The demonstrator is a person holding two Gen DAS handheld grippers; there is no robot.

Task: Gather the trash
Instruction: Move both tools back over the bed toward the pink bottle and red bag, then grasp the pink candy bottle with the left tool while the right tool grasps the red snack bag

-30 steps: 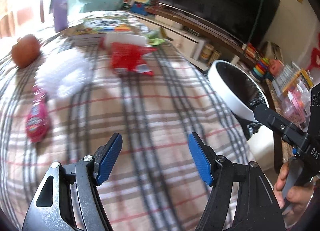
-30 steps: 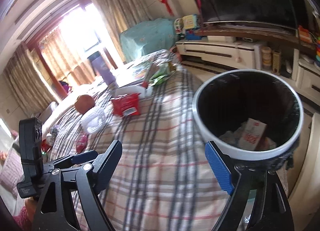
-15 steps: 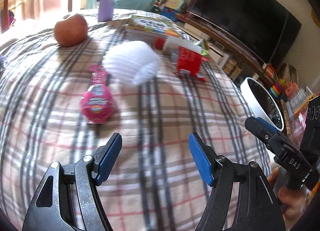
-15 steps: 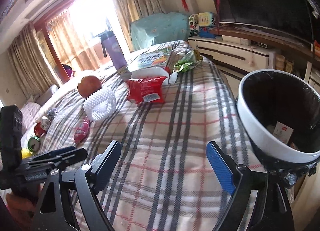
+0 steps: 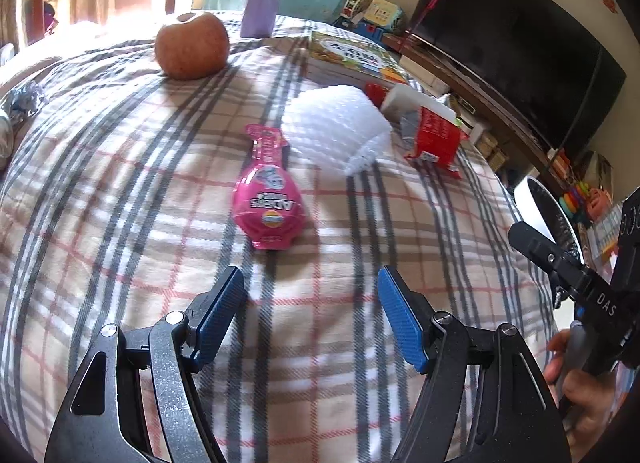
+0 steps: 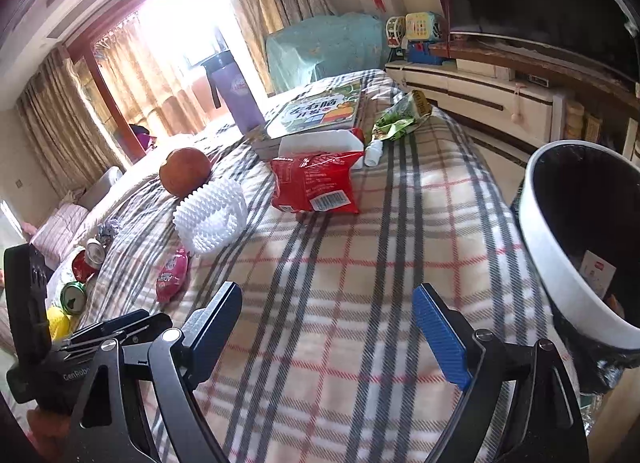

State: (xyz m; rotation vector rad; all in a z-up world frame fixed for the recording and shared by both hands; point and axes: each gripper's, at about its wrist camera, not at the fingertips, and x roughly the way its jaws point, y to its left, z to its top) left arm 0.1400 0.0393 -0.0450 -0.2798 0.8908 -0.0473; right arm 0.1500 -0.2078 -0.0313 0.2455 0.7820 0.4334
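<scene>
On the plaid blanket (image 5: pixel 120 191), directly ahead of the left gripper (image 5: pixel 310 315), lies a pink wrapper (image 5: pixel 269 199); jaws spread wide and empty, lined up on it, presumably for pickup. Beside it sits white foam netting (image 5: pixel 336 131), then a red snack bag (image 5: pixel 434 139). Right gripper (image 6: pixel 326 327) likewise gapes, holding nothing, hovering near the white-rimmed bin (image 6: pixel 560 263) off the bed edge, likely kept close for drops. The apple (image 5: pixel 191 45) appears not to be trash

A glossy pink plastic wrapper (image 5: pixel 269 203) and white foam netting (image 5: pixel 335 135) lie on matt plaid cloth (image 5: pixel 120 191).
</scene>
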